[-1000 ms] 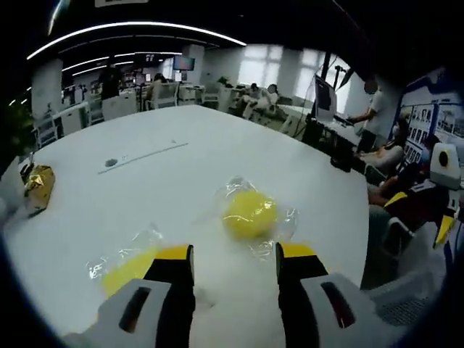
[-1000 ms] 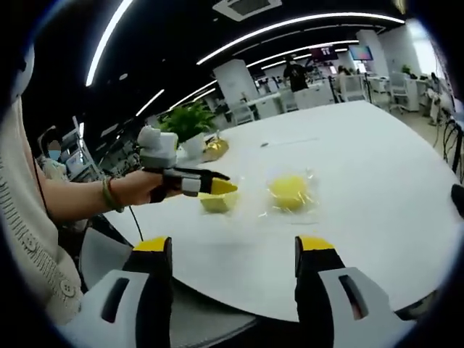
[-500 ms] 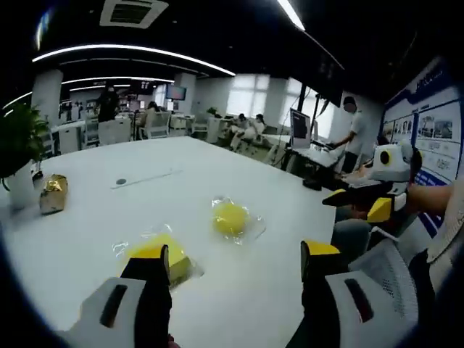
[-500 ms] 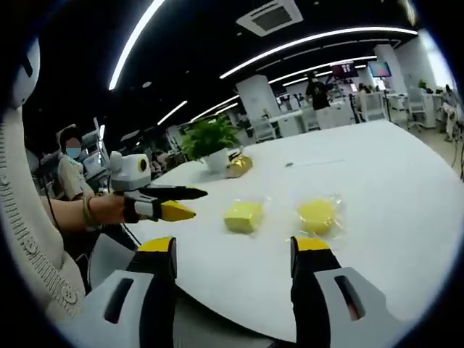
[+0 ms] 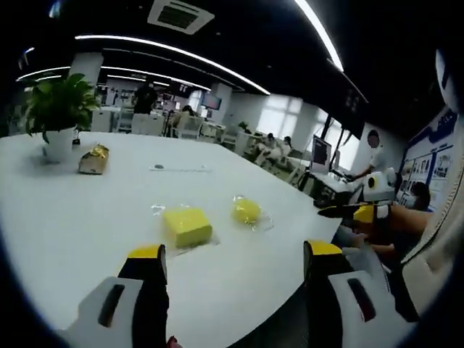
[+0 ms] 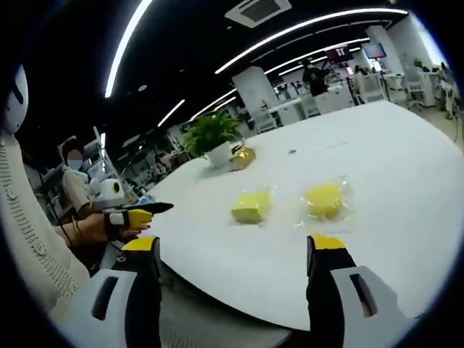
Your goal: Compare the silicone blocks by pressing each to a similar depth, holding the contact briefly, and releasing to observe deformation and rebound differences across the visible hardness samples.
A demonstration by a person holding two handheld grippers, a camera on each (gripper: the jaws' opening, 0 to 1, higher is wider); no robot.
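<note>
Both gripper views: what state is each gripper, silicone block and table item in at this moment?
Left gripper: open, off the table.
Right gripper: open, off the table.
Square yellow block: in clear wrap, flat on the white table, untouched.
Round yellow block: wrapped, untouched.
Potted plant: upright.
Gold packet: resting beside the plant.

We see our left gripper (image 5: 232, 268) with its jaws spread wide, held off the near edge of the white table (image 5: 72, 217). A square yellow block (image 5: 187, 225) and a round yellow block (image 5: 247, 211) lie side by side, each in clear wrap. Far left stand a potted plant (image 5: 56, 109) and a gold packet (image 5: 93, 159). The right gripper (image 5: 348, 212) shows at right.
</note>
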